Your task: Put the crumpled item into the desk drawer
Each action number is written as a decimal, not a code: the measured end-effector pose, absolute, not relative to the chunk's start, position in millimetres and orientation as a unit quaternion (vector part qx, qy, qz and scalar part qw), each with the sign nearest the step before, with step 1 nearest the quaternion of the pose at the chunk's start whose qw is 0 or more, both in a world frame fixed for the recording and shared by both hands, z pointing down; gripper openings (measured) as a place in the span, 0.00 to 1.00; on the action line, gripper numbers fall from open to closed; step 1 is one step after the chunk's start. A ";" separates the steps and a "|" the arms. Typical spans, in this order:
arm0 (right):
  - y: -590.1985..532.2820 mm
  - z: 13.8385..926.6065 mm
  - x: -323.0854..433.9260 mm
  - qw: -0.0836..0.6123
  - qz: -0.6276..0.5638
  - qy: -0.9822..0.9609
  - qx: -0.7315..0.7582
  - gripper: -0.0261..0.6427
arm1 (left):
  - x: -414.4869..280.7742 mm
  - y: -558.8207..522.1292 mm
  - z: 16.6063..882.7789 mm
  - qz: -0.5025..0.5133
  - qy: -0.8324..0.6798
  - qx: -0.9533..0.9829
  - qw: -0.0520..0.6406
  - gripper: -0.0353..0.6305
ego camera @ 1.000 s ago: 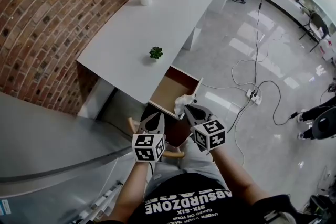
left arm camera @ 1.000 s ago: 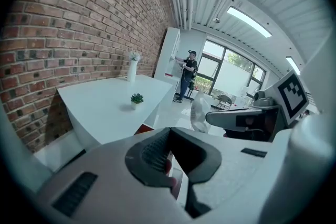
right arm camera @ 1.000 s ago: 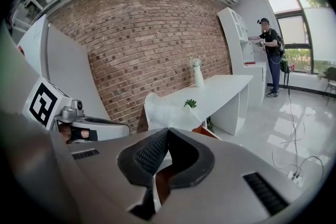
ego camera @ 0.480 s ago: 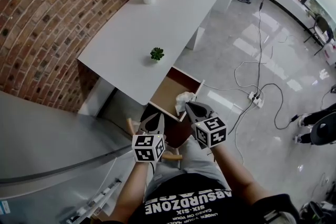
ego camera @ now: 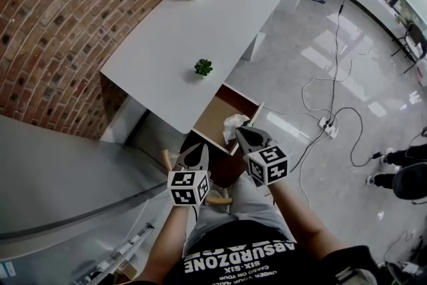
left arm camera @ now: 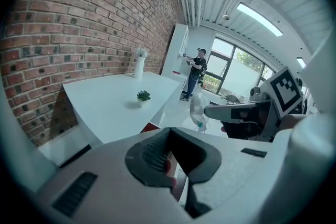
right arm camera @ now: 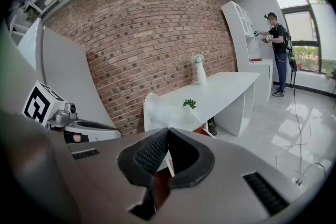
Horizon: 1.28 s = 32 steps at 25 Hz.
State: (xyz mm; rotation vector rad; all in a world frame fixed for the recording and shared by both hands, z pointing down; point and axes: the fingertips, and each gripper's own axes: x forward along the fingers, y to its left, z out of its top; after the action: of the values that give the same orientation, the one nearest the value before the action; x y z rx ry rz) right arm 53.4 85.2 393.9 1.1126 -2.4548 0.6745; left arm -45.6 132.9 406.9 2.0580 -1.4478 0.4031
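Brick wall (ego camera: 60,17) behind, white desk's (ego camera: 187,30) brown wooden drawer (ego camera: 212,118) open just ahead-below right gripper (ego camera: 240,131), jaws pinching crumpled white plastic item (ego camera: 233,125) at their tips; left gripper (ego camera: 195,147) alongside closed, empty; drop-in not yet done.

crumpled item (ego camera: 231,123) half hidden, bystander (ego camera: 402,159) cut off

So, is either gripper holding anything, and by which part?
The right gripper pinches the crumpled white item by one edge, above the open drawer. The left gripper is shut on nothing.
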 end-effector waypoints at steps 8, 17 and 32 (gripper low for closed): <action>71.8 401.7 49.5 0.187 0.244 -0.869 0.388 0.04 | -50.0 123.4 410.9 0.157 -0.546 0.768 0.296 0.06; 62.1 418.4 47.9 0.202 0.249 -0.867 0.381 0.04 | -53.6 112.3 417.5 0.160 -0.547 0.764 0.302 0.06; 50.8 441.0 54.3 0.222 0.264 -0.860 0.376 0.04 | -48.2 100.7 429.2 0.169 -0.541 0.761 0.317 0.06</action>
State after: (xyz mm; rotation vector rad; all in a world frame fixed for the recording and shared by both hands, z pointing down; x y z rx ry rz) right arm 54.3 50.8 441.0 1.0383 -2.3755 0.7293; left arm -48.2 100.7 429.2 2.0022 -1.4248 0.4447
